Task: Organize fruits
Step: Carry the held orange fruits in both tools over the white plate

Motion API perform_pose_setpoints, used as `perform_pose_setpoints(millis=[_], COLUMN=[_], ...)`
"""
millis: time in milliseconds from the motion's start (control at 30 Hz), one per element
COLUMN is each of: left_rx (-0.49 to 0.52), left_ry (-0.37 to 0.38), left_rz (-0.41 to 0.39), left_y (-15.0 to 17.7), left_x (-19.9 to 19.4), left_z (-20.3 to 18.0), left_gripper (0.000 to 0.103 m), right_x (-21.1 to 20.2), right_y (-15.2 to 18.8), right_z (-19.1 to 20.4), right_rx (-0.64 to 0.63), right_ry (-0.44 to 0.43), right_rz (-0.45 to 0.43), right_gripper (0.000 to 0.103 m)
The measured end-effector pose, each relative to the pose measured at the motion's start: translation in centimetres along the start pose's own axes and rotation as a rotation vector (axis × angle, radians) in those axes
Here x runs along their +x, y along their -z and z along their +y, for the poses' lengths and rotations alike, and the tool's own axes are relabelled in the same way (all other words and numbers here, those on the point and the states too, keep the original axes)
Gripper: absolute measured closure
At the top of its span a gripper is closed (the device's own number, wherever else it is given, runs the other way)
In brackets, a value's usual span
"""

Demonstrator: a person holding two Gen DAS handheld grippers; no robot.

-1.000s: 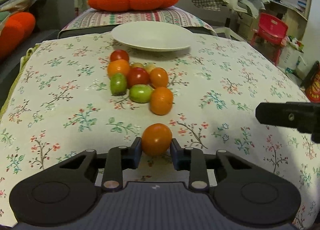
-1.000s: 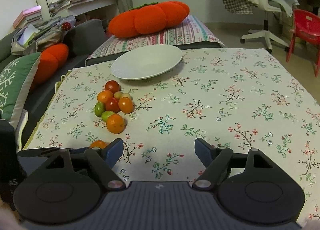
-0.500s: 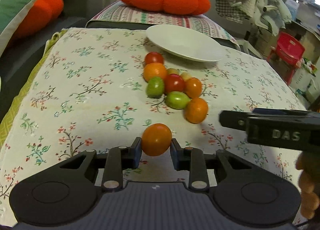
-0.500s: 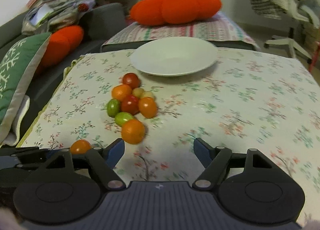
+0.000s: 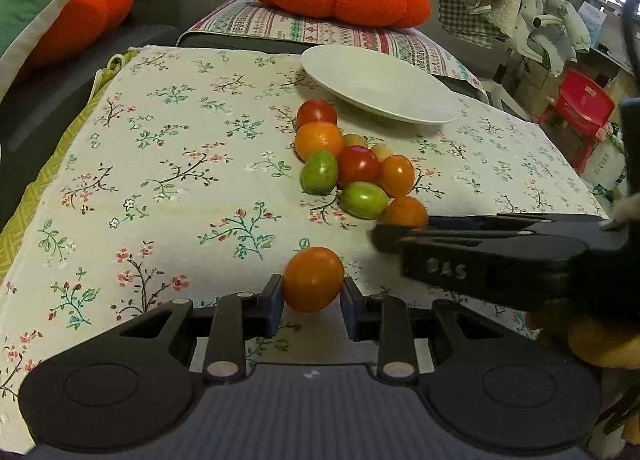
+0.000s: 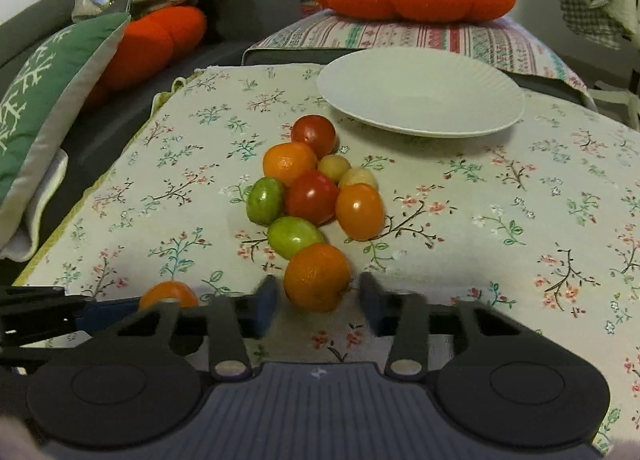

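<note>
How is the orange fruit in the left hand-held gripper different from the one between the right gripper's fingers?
The orange tomato is smooth and glossy; the mandarin has dimpled, matte skin. The left hand-held gripper is clamped on the tomato, while the right hand-held gripper only straddles the mandarin, with gaps either side. The mandarin touches a green tomato in the pile; the tomato is apart. Both are orange and roundish.

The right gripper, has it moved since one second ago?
Yes. The right gripper has moved forward toward the fruit pile, judged against the white plate: its jaws now stand on both sides of the nearest orange fruit, not yet closed.
</note>
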State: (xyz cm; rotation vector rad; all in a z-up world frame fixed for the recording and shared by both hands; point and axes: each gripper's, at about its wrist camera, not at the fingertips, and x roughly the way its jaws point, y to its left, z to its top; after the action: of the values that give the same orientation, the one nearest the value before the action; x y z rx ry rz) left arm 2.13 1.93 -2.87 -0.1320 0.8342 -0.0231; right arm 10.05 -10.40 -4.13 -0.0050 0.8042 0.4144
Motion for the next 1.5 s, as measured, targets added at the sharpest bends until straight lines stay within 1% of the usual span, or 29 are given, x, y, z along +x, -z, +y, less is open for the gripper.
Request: perform_pose_setpoints(millis=[200, 333, 567, 700, 767, 833, 867, 967, 1033, 1100, 1200, 1333, 1400, 1500], left_rx=[0.000, 0.029, 0.059, 0.056, 0.081, 0.124, 0.134, 0.142, 0.146, 0.145, 0.122, 0.083, 0.086, 0.117], left_ry=[0.017, 0.013, 0.013, 0.042, 0.038, 0.028, 0.034, 0.066, 0.073, 0.074, 0.084, 0.102, 0.106, 0.109], left_rz=[-0.017, -0.041, -0.071, -0.074, -0.084, -0.091, -0.083, -0.058, -0.064, -0.078, -0.074, -0.085, -0.097, -0.103], left_y=[-0.6, -1.6, -4.1, -6.1, -7.0, -7.8, -8.1, -9.3, -10.3, -11.3, -12.6, -14.0, -14.3, -14.5], left_x=[-0.6, -1.2, -1.4, -0.9, -0.5, 0.3, 0.7, 1.8, 2.5, 3.3, 4.9, 6.9, 7.6, 8.9], left_z=[0.1, 0.2, 0.4, 0.2, -0.3, -1.1, -1.4, -2.3, -2.7, -2.9, -3.0, -2.8, -2.9, -3.3], left_gripper=[0.088, 0.088, 0.088, 0.088, 0.088, 0.088, 0.088, 0.088, 0.088, 0.088, 0.088, 0.088, 0.088, 0.088], right_x=[-1.6, -2.6, -4.2, -4.9, -5.1, -4.8, -4.4, -3.3, -2.5, -1.4, -0.4, 0.9, 1.3, 2.0], right_y=[-0.5, -0.9, -2.2, -3.1, -3.7, -4.5, -4.9, -6.2, -6.9, -7.6, -8.1, -9.1, -9.4, -9.4], right_z=[-0.5, -0.5, -2.1, -3.4, -4.3, -5.2, -5.7, -6.7, -7.0, -7.4, -7.5, -8.2, -8.3, -8.6], right_rx=[0.023, 0.034, 0.086, 0.115, 0.124, 0.122, 0.120, 0.110, 0.090, 0.079, 0.039, 0.030, 0.017, -0.004], right_ry=[-0.010, -0.018, -0.012, -0.007, 0.004, 0.032, 0.045, 0.063, 0.070, 0.071, 0.083, 0.085, 0.084, 0.080], right_rz=[0.005, 0.009, -0.015, -0.034, -0.044, -0.040, -0.032, -0.019, -0.017, -0.014, -0.016, -0.019, -0.027, -0.028], right_gripper=[0.074, 0.074, 0.074, 0.074, 0.074, 0.074, 0.074, 0.074, 0.074, 0.074, 0.074, 0.074, 0.074, 0.074])
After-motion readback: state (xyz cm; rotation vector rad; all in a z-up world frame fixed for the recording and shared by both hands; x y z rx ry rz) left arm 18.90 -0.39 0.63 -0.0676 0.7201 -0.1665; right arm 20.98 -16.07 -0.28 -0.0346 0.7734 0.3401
